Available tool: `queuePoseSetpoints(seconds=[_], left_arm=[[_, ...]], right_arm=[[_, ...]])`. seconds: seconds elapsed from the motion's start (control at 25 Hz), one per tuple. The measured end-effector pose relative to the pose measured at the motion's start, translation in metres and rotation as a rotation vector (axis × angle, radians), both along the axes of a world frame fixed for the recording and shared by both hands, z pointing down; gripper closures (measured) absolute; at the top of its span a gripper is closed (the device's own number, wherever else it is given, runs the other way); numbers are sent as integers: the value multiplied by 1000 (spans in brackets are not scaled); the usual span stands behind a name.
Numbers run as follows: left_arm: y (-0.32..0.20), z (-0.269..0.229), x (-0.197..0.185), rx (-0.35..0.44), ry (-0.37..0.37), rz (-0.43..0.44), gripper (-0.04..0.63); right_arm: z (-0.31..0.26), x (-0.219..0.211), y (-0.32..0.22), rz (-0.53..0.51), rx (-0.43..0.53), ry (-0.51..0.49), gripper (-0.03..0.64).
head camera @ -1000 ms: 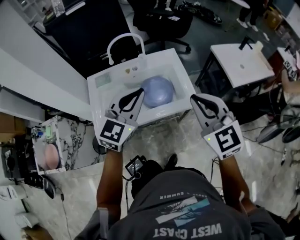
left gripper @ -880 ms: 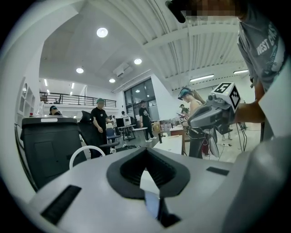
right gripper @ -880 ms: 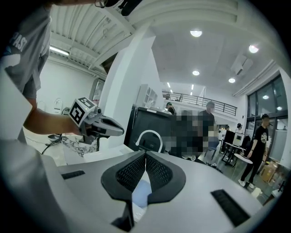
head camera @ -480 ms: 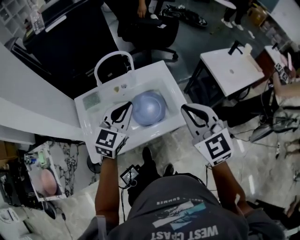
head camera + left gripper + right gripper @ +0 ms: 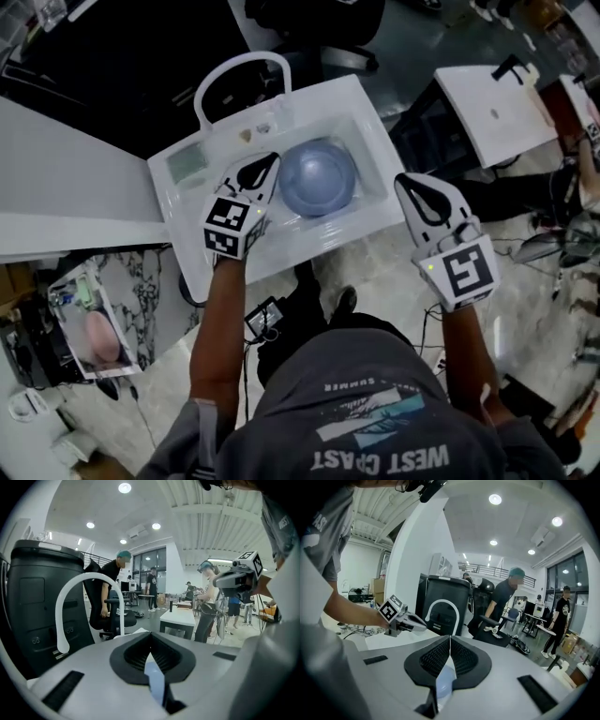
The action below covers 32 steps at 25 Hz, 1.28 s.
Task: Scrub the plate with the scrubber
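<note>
White sink (image 5: 370, 112) with an arched faucet (image 5: 234, 67). Its basin holds one pale blue plate (image 5: 319, 176), lying flat. A flat greenish scrubber (image 5: 187, 164) lies on the sink's left ledge, outside the basin. Left tool (image 5: 270, 161) is closed with nothing in it, its tips over the basin just left of the plate. Right tool (image 5: 406, 183) is also closed and empty, off the sink's right edge.

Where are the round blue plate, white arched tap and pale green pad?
Round blue plate (image 5: 319, 178): head view, its centre.
White arched tap (image 5: 91, 576): left gripper view, top of arch.
Pale green pad (image 5: 187, 165): head view, its middle.
</note>
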<state>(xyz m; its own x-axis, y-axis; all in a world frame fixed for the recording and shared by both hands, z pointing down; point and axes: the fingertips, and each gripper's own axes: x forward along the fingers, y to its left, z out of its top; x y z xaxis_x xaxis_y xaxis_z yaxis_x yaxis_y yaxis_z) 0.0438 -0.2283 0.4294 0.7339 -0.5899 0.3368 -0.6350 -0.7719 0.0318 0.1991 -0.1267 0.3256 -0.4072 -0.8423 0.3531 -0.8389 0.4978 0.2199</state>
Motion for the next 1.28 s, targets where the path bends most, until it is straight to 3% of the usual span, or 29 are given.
queuePoseSetpoints(seconds=[0.36, 0.6, 0.76, 0.88, 1.04, 1.28], left_arm=[[-38, 64, 3, -100, -23, 8, 592], [-52, 131, 1, -240, -46, -31, 591], [-62, 191, -5, -378, -24, -93, 585], [-69, 237, -14, -463, -33, -155, 493], [-72, 290, -26, -554, -67, -221, 455], [-84, 320, -12, -585, -109, -236, 418]], right_arm=[[40, -4, -33, -12, -59, 32, 586], [69, 3, -43, -6, -104, 28, 586], [87, 11, -46, 20, -136, 34, 586], [97, 14, -46, 37, -156, 44, 586], [113, 17, -45, 53, -189, 55, 586], [133, 18, -40, 69, -237, 62, 586]])
